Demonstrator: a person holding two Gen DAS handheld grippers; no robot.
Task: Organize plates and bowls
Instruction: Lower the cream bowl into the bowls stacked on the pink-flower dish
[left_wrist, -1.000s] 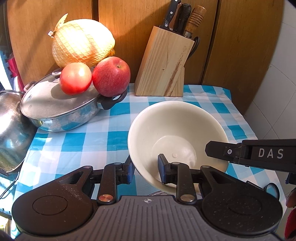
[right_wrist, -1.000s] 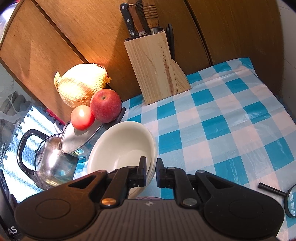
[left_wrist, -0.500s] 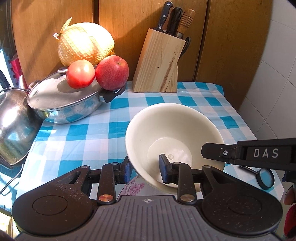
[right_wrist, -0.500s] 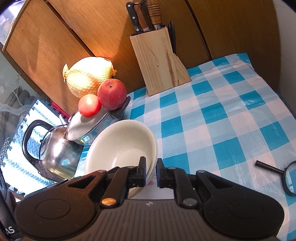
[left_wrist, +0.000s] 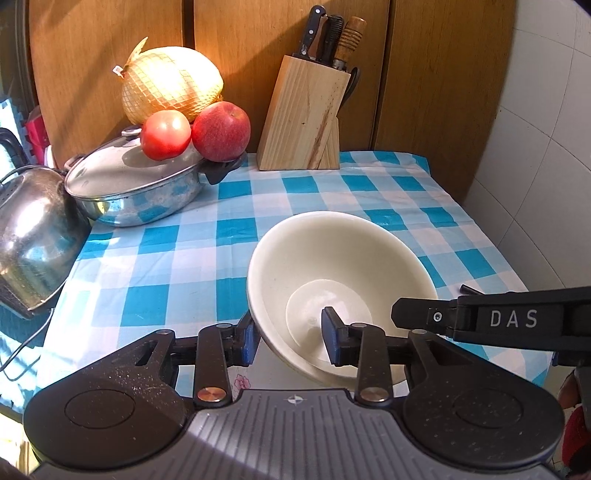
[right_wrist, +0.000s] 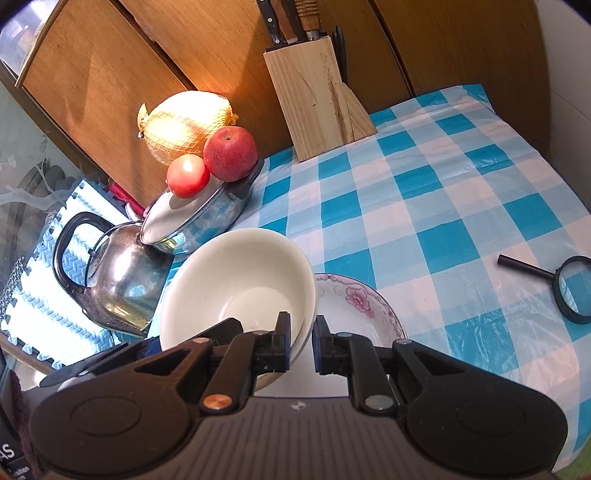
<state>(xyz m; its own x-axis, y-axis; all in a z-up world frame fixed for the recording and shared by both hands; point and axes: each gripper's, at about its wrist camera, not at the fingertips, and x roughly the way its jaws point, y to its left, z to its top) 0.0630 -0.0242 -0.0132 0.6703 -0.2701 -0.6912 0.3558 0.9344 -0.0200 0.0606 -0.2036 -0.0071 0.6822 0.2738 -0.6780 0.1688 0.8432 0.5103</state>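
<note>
A cream bowl (left_wrist: 332, 266) hangs tilted above the checked tablecloth (left_wrist: 166, 251). My left gripper (left_wrist: 290, 341) is shut on its near rim, one finger inside, one outside. My right gripper (right_wrist: 300, 343) is shut on the bowl's (right_wrist: 240, 280) right rim in the same way; its body shows at the right of the left wrist view (left_wrist: 491, 319). A white plate with pink flowers (right_wrist: 362, 306) lies on the cloth below the bowl, partly hidden by it and by the gripper.
A lidded steel pan (left_wrist: 136, 188) carries a tomato (left_wrist: 165, 134), an apple (left_wrist: 221, 131) and a netted pomelo (left_wrist: 171, 88). A kettle (left_wrist: 29, 236) stands at left, a knife block (left_wrist: 303, 118) at the back. A magnifying glass (right_wrist: 565, 286) lies at right.
Both grippers have drawn back toward the table's near edge with the bowl and raised it. The flowered plate beneath has come into sight.
</note>
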